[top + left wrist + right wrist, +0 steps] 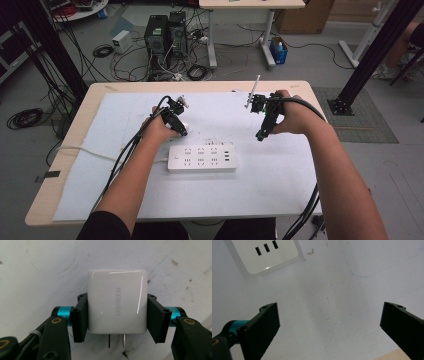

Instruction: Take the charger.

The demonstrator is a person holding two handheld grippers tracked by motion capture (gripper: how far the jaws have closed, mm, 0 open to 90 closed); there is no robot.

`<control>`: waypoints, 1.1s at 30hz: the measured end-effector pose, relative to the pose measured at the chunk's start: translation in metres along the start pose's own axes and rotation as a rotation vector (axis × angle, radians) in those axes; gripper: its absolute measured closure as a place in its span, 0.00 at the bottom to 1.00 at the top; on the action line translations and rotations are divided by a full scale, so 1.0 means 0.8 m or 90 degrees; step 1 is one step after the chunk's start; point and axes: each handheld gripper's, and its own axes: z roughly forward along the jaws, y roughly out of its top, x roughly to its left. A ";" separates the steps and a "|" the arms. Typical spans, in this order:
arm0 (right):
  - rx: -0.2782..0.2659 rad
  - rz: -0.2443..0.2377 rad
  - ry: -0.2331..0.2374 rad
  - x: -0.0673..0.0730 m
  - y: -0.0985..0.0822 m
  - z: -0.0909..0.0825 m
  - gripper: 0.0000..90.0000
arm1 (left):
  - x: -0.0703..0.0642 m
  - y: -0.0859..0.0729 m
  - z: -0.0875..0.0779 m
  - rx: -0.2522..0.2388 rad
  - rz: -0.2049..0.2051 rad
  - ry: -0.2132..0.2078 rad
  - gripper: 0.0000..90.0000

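A white UGREEN charger (116,302) with two metal prongs lies on the white mat, and my left gripper (117,317) is shut on it, one black pad against each side. From above, that left gripper (181,127) sits just behind the white power strip (201,158), with the charger itself hard to make out. My right gripper (261,134) hovers to the right of the strip, pointing down. Its jaws stand wide apart in the right gripper view, the gripper (329,322) open with nothing between them. A corner of the power strip (265,255) with three USB slots lies ahead of it.
The white mat (280,175) covers most of the wooden table (95,95). The strip's white cable (87,150) runs off to the left. Black cables trail from both grippers toward the near edge. Computers, wires and another table stand on the floor beyond.
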 end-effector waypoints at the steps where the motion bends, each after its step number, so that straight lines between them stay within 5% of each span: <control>1: 0.000 0.000 0.000 0.000 0.000 0.000 0.02 | 0.000 0.000 0.000 0.000 0.000 0.000 0.47; 4: 0.001 0.000 -0.001 0.000 0.000 0.000 0.02 | -0.002 0.000 -0.007 -0.008 0.010 0.003 0.47; 7: 0.001 0.002 0.000 0.001 0.000 -0.001 0.02 | -0.003 0.000 -0.031 -0.015 0.029 -0.030 0.47; 11: -0.001 0.002 -0.003 0.004 0.001 -0.003 0.02 | -0.006 0.000 -0.050 -0.005 0.049 -0.026 0.47; 16: -0.004 0.002 -0.010 0.008 0.000 -0.007 0.02 | -0.008 -0.006 -0.097 -0.030 0.069 -0.035 0.47; 18: -0.005 0.001 -0.008 0.009 0.000 -0.008 0.02 | -0.008 -0.006 -0.097 -0.030 0.069 -0.035 0.47; 19: -0.009 0.008 -0.013 0.011 -0.001 -0.012 0.02 | -0.018 -0.010 -0.123 -0.035 0.093 -0.028 0.47; 25: -0.022 0.002 -0.017 0.019 -0.003 -0.019 0.02 | -0.042 -0.014 -0.178 -0.047 0.144 -0.046 0.47; 29: -0.027 0.000 -0.017 0.023 -0.004 -0.019 0.02 | -0.053 -0.012 -0.205 -0.040 0.180 -0.028 0.47; 33: -0.025 -0.004 -0.015 0.025 -0.002 -0.016 0.02 | -0.052 -0.013 -0.216 -0.043 0.190 -0.031 0.47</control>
